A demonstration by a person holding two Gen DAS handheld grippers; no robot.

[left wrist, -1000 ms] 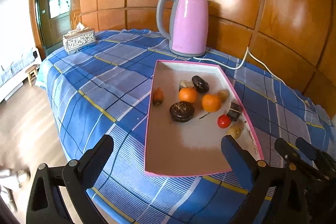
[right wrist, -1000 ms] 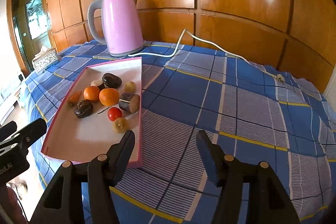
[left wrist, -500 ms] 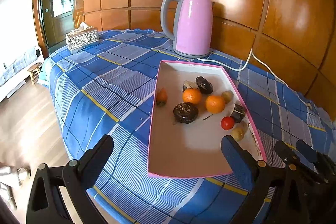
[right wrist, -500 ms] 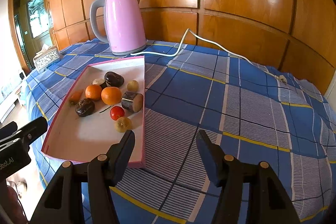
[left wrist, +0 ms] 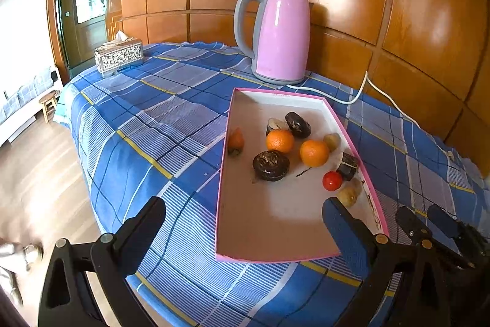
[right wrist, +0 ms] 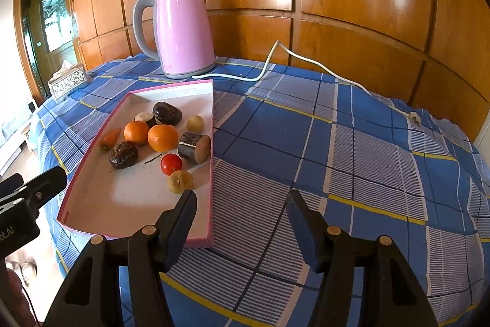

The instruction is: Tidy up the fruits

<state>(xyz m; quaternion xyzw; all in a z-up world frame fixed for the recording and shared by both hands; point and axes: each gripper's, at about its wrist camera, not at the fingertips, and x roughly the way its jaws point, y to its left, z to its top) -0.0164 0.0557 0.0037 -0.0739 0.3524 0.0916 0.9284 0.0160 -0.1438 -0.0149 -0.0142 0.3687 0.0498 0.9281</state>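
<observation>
Shallow rectangular box lid (left wrist: 225,198), pink rim, matte white floor, lying flat on the worktop (left wrist: 159,124) under a blue checked woven cloth.

Contents, clustered in the far half:
- two glossy round oranges (left wrist: 280,140), side by side
- small smooth red tomato (left wrist: 332,180)
- dark wrinkled round fruit (left wrist: 271,165)
- cut cylindrical cane piece (right wrist: 194,147) against the right rim
- small tapered carrot (left wrist: 235,140) at the left rim

Pink cylindrical kettle (left wrist: 281,34), grey handle, stands behind the lid.

Left hand-held gripper (left wrist: 243,227): black plastic, spread wide, holding nothing, above the lid's near end.

Right hand-held gripper (right wrist: 242,215): spread wide, holding nothing, over the lid's near right corner.
</observation>
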